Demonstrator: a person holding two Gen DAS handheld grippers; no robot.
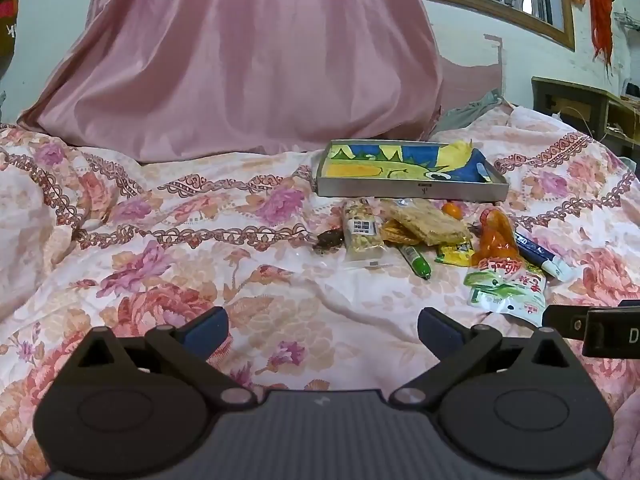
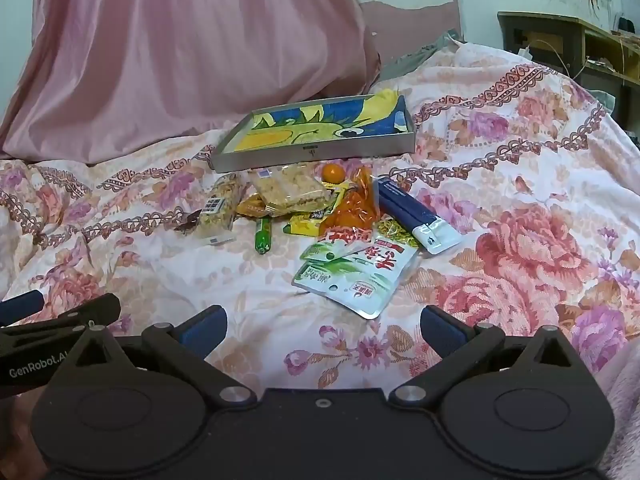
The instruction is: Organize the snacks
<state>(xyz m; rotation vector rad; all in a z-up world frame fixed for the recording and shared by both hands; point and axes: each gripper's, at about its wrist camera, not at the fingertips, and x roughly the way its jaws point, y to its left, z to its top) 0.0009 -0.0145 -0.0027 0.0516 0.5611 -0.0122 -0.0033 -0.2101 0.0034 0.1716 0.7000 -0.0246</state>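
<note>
Snacks were heaped on the bed's floral quilt, ahead of both tools and just short of a shallow tray lined with a bright cartoon print. The left tool and right tool were held with jaws spread wide and nothing between them. Nearest the right tool, a green-and-white pouch lay flat; being thin and slick, it could probably be pushed into the soft quilt rather than pinched. Overlapping packets behind it, an orange wrapper and a blue-and-white tube, might be dragged along. Open quilt was left to either side. Beyond the tray, a pink curtain closed off the far edge.
</note>
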